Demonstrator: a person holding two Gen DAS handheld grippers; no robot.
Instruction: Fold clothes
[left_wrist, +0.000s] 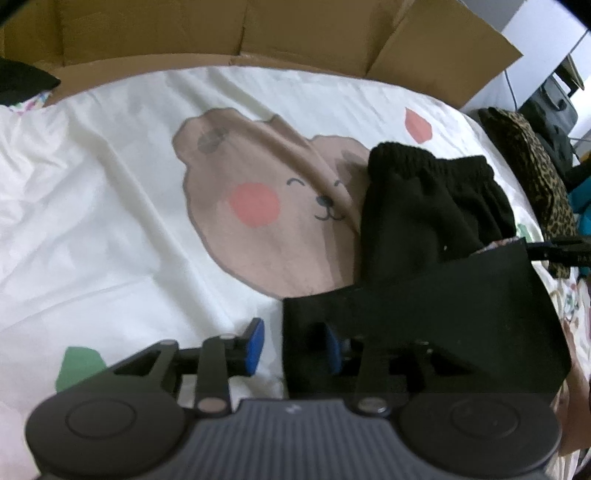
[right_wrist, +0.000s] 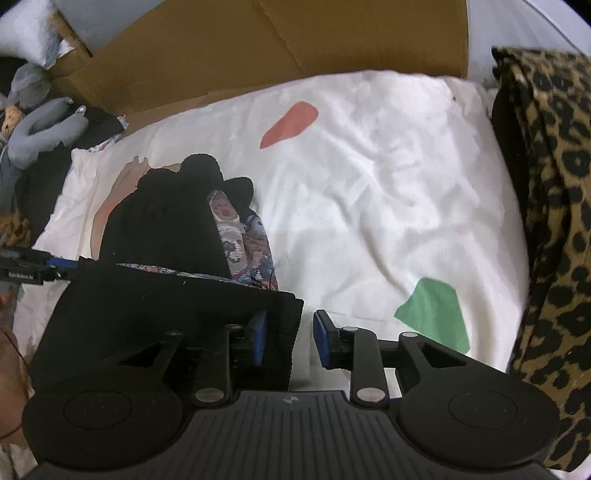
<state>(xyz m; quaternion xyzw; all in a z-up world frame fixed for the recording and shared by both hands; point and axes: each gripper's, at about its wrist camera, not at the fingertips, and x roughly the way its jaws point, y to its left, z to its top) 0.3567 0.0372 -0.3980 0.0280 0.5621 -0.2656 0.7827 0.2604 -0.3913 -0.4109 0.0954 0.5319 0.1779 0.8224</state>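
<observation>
A black knit garment (left_wrist: 424, 218) lies bunched on the bear-print sheet, and its patterned lining (right_wrist: 236, 240) shows in the right wrist view. A flat black flap of it (left_wrist: 461, 295) stretches between both grippers. My left gripper (left_wrist: 293, 347) stands open at the flap's left corner. The cloth hangs over its right finger, and the left pad (left_wrist: 255, 345) is clear of it. My right gripper (right_wrist: 290, 341) is open too, at the flap's other corner (right_wrist: 284, 332). That corner drapes over its left pad, and a gap shows before the right pad (right_wrist: 321, 343).
The white sheet (left_wrist: 110, 221) with a brown bear, pink and green patches covers the bed. Leopard-print fabric (right_wrist: 554, 221) lies along the right side. Cardboard (left_wrist: 258, 33) stands at the back. A grey stuffed toy (right_wrist: 40, 125) and dark clothes lie at the far left.
</observation>
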